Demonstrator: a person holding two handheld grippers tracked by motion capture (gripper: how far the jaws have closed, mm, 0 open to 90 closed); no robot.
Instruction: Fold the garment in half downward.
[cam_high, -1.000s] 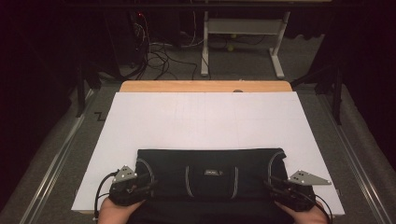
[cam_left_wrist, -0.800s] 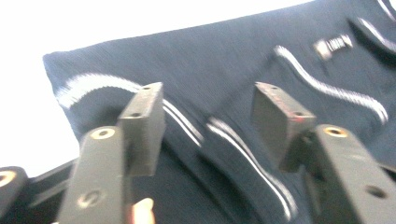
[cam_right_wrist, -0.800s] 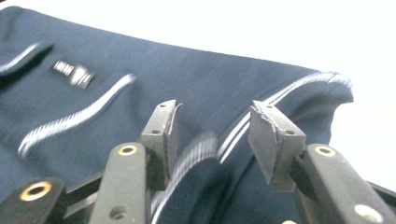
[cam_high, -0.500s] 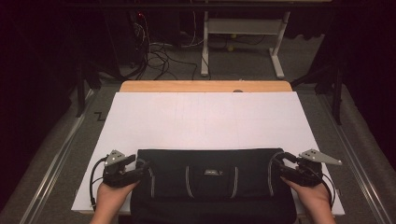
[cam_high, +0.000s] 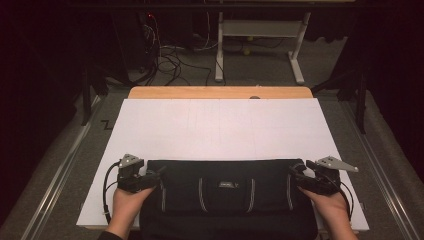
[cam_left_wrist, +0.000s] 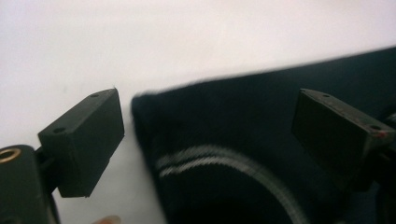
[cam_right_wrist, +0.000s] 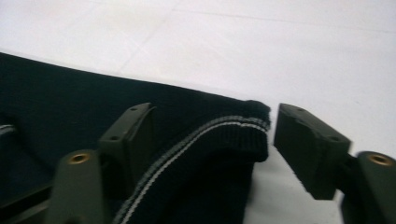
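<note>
Folded dark knit garment (cam_high: 227, 192) on white sheet-covered table (cam_high: 220, 127), between left gripper (cam_high: 150, 180) and right gripper (cam_high: 300, 177), each at a far corner

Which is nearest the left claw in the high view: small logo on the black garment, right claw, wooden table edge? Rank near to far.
1. Logo: mid-garment, to the right of the left claw.
2. Right claw: at the garment's right corner.
3. Wooden edge: far side of the table, beyond the white sheet.
</note>
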